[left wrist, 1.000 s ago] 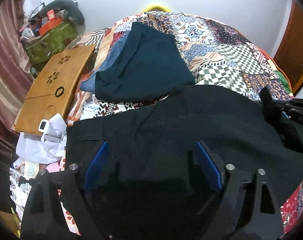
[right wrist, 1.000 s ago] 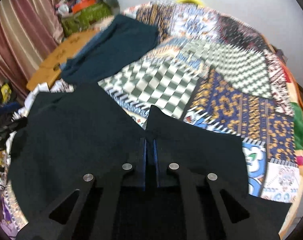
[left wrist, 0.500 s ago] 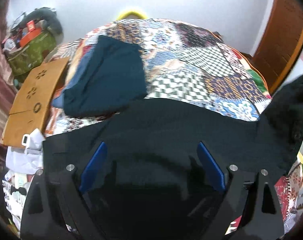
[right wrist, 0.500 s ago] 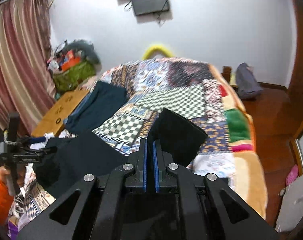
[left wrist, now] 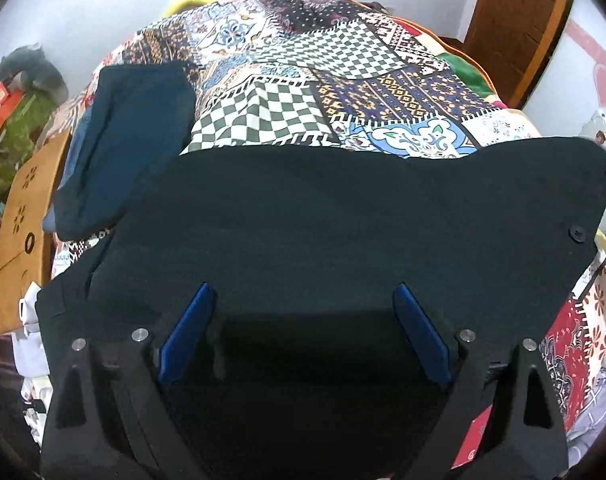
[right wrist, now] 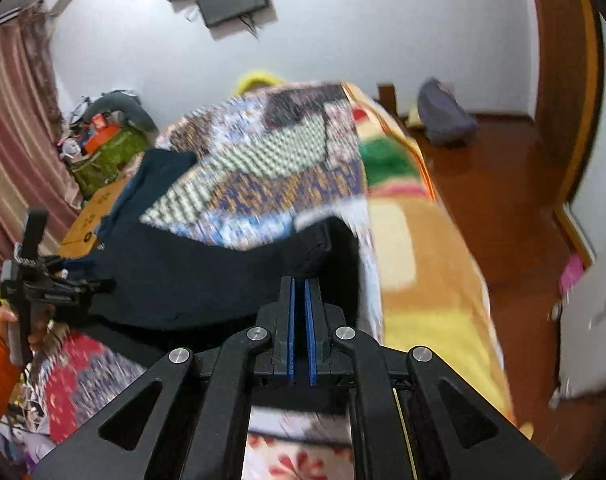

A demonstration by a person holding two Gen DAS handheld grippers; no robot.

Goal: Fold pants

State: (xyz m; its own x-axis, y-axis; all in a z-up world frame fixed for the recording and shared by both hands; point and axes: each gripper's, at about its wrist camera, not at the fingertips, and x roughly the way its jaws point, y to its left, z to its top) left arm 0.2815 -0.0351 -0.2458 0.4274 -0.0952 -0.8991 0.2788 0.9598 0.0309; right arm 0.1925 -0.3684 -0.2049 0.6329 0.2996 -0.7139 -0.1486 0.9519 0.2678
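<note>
A: Black pants (left wrist: 343,216) spread over the quilted bed (left wrist: 311,76).
B: Right gripper (right wrist: 299,280) clenched on their edge; left gripper (left wrist: 303,300) spread wide above them, holding nothing.

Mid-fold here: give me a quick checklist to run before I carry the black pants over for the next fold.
1. Right hand-held gripper shut on black pants: ok.
2. Left hand-held gripper gripping the pants: not ok, it is open, cloth only draped over it.
3. Pants spread flat between the two: cannot tell, right view blurred.
4. Landing area on the patchwork quilt free: ok.
5. Folded navy garment clear of the pants: not ok, edges overlap.
</note>
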